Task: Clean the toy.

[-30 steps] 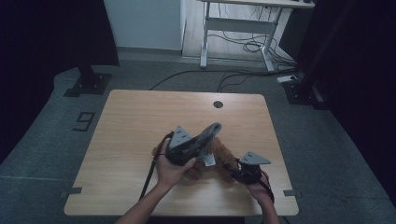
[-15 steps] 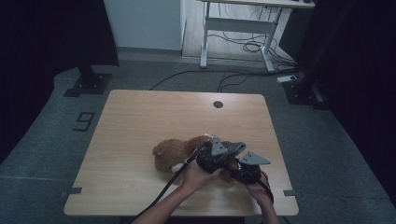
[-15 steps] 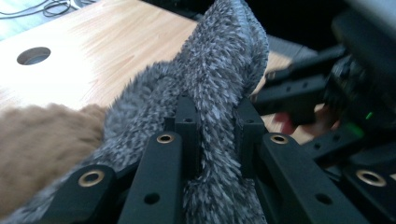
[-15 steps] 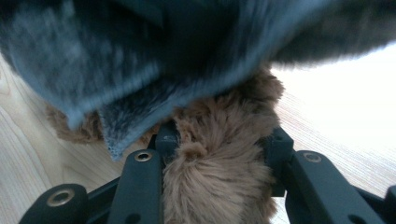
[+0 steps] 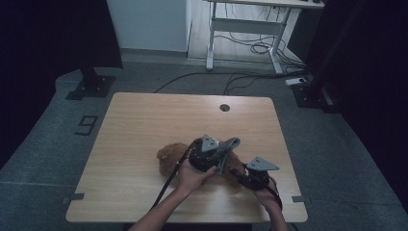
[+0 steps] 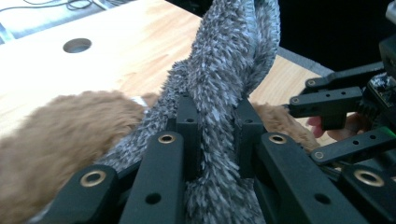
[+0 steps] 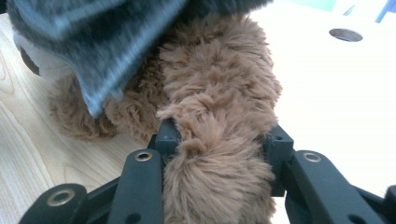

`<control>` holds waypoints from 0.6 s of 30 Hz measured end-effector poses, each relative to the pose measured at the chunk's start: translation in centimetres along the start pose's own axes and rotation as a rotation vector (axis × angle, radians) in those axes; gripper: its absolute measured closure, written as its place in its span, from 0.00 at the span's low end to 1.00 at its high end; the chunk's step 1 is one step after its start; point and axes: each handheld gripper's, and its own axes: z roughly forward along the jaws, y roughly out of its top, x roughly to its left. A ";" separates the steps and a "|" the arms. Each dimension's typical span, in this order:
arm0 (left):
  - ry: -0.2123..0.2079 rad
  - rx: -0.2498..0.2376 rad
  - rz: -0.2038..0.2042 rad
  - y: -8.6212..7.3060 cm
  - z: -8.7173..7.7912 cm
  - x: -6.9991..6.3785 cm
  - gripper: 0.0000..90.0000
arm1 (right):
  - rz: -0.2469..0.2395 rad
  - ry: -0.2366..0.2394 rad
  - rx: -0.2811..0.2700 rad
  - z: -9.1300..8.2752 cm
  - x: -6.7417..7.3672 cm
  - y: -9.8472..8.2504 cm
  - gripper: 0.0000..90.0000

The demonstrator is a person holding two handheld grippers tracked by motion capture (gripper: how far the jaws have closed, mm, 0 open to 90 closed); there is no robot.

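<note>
left gripper (image 6: 217, 123) clamps grey cloth (image 6: 224, 70); right gripper (image 7: 219, 140) clamps brown plush (image 7: 219, 93)

- The left gripper (image 5: 226, 159) has swung from the left of the brown plush toy (image 5: 169, 159) across to its right end, and now sits just beside the right gripper (image 5: 243, 179).
- It has also dropped lower, close over the toy.
- The grey fuzzy cloth (image 5: 227, 150) clamped in its jaws went along: 1 second ago it stood up and pointed toward the far right, now it lies tilted over the toy's right part.
- The toy's left half, covered by the left hand (image 5: 190, 175) 1 second ago, now lies open to view on the table (image 5: 144, 120).
</note>
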 end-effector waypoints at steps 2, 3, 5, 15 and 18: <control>0.017 -0.013 -0.012 -0.1 -0.9 0.8 0.85 | 0.002 0.003 -0.001 0.0 -0.1 -0.1 0.67; 0.025 -0.021 -0.022 -0.1 -1.3 1.3 0.85 | 0.004 0.004 -0.002 0.0 -0.1 -0.1 0.67; 0.044 -0.030 -0.043 -0.3 -2.3 2.4 0.84 | 0.004 0.005 -0.003 0.0 -0.1 -0.1 0.67; 0.105 -0.057 -0.178 -3.3 -6.6 8.2 0.84 | 0.011 0.006 -0.006 -0.1 -0.4 -0.3 0.67; 0.131 -0.055 -0.208 -4.4 -7.6 9.6 0.84 | 0.015 0.007 -0.007 -0.1 -0.4 -0.4 0.67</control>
